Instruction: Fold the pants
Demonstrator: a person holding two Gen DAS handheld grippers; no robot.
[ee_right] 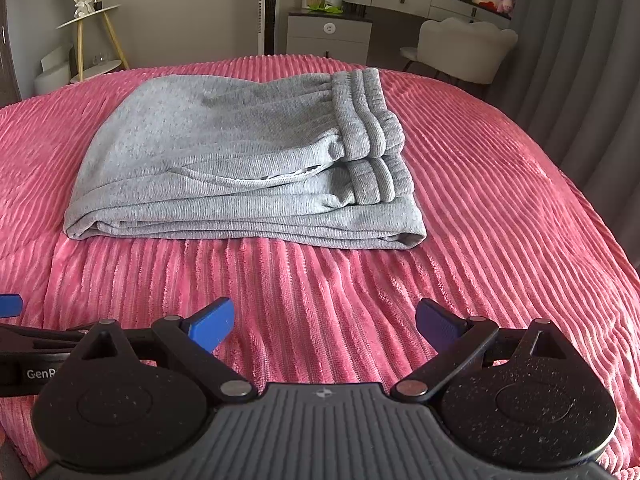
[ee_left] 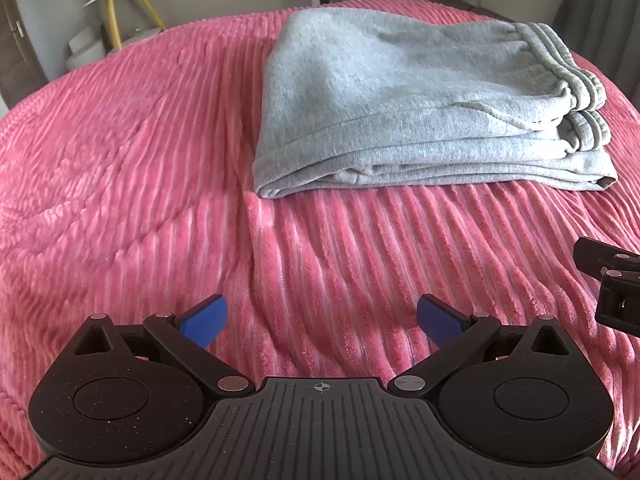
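Gray pants (ee_right: pixel 240 160) lie on the pink ribbed bedspread (ee_right: pixel 500 220), already folded into a thick flat stack, well ahead of both my claws. Waistband (ee_right: pixel 368 120) sits at the right end of the stack, doubled over so two ribbed bands rest one above the other; rounded fold at the left end; layered open edges face me along the near side. My left claw (ee_left: pixel 322 322) is spread wide, blue pads empty, hovering over bare bedspread short of the pants' near edge. My right claw (ee_right: pixel 325 325) is the same: spread, nothing between the pads. Cloth looks like knit fleece, soft and limp, light for its bulk, not slippery, nothing to break. I judge it will sag and slide apart if lifted by one layer only. Drawstring (ee_left: pixel 496 114) lies loose across the top and could snag. If another fold is wanted, best hold seems the thick waistband end, biting all layers together, with the other claw on the near corner beside it. The plush bedspread may drag on the bottom layer. The fold looks close to done.
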